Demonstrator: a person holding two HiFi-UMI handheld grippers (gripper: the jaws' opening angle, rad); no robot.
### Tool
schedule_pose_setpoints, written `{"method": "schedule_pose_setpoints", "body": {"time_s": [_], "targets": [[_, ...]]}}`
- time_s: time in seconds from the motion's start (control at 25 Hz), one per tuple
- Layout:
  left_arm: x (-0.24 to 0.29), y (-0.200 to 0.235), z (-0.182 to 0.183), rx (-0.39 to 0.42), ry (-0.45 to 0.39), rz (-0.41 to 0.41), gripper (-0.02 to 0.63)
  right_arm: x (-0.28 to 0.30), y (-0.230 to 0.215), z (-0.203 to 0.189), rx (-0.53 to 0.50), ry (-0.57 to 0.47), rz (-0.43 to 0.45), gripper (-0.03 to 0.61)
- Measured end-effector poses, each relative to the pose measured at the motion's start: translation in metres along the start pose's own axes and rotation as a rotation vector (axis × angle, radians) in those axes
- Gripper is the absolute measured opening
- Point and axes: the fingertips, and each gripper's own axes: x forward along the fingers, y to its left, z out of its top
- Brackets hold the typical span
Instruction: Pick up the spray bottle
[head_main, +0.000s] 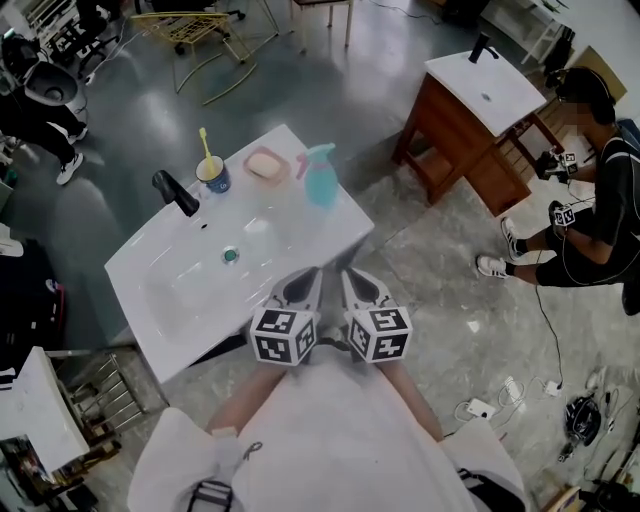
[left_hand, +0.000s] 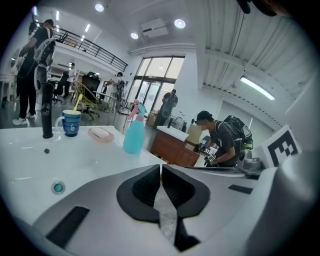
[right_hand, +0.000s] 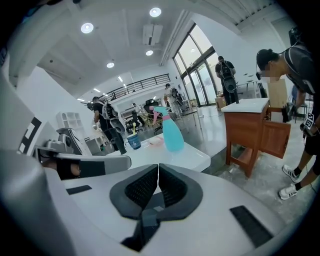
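Head view, bottle: The blue-green plastic spray bottle with a pink trigger (head_main: 320, 180) stands upright at the far corner of the white sink counter (head_main: 300, 235), just beside the round pink soap dish (head_main: 266, 165). It rests on its flat bottom, so I think it is easy to grab from the side.
Head view, other things: The blue cup with a yellow toothbrush (head_main: 213, 174) and the black tap (head_main: 176, 192) stand further to the left. They look out of the way of a reach for the bottle.
Head view, tongs: The left tongs (head_main: 303, 288) and the right tongs (head_main: 362, 290) sit side by side at the near edge of the counter. Both aim toward the bottle but are well apart from it. This looks like a ready spot before the reach.
Left gripper view, tongs: The jaws are pressed together with nothing between them. The bottle stands ahead, a little to the left.
Right gripper view, tongs: These jaws are together too, and empty. The bottle stands almost straight ahead, so I think these tongs are better lined up for the grab. They must open first.
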Motion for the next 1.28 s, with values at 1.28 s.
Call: {"method": "schedule_pose_setpoints", "body": {"time_s": [1.28], "targets": [[0.049, 0.052, 0.047, -0.015, -0.019, 0.006, 0.035, 0.075, -0.004, 0.079, -0.068, -0.056, 0.066, 0.144]]}}
